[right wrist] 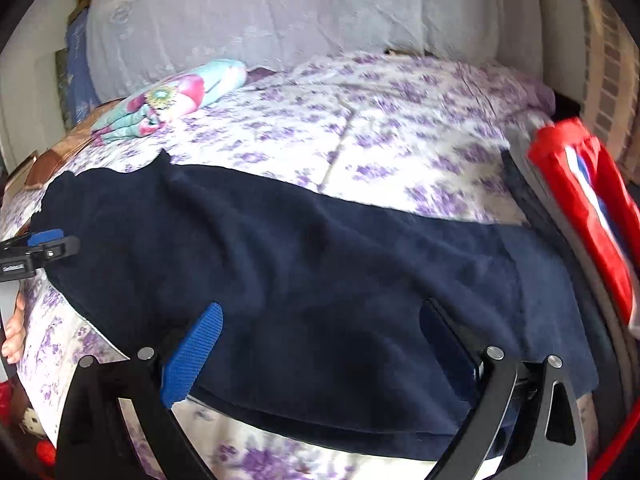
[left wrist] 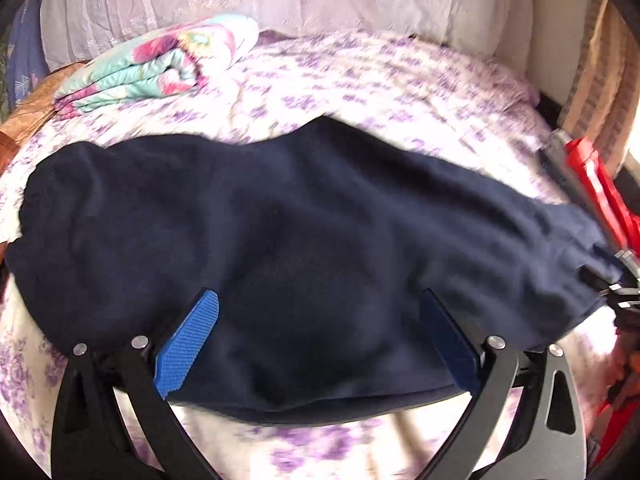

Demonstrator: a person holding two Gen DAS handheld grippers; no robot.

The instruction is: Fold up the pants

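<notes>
Pants (left wrist: 280,220), dark navy, spread lengthwise across bed (left wrist: 380,92) with purple-flowered sheet, reaching from left side to right edge in both wrist views. Fabric lying mostly flat, slightly rumpled, near hem close to front edge of mattress.

Left gripper (left wrist: 320,336) over near part of pants, pointing downward at a slant; blue pads (left wrist: 192,344) set wide apart, nothing pinched, cloth only beneath and between them. Same gripper visible at left edge of right wrist view, with fingertips of a hand (right wrist: 14,336) below it.

Right gripper (right wrist: 320,344) likewise above near hem, fingers spread to their widest, no fabric clamped; dark cloth lying under the gap between the pads (right wrist: 196,352).

Folded floral blanket (left wrist: 160,64), turquoise and pink, at far left corner of bed, well apart from pants. Red object (right wrist: 588,208) with a blue and white patch at right edge of bed, just beside end of pants. Pale curtain (right wrist: 280,12) behind bed. Motion blur on sheet and right-hand objects.
</notes>
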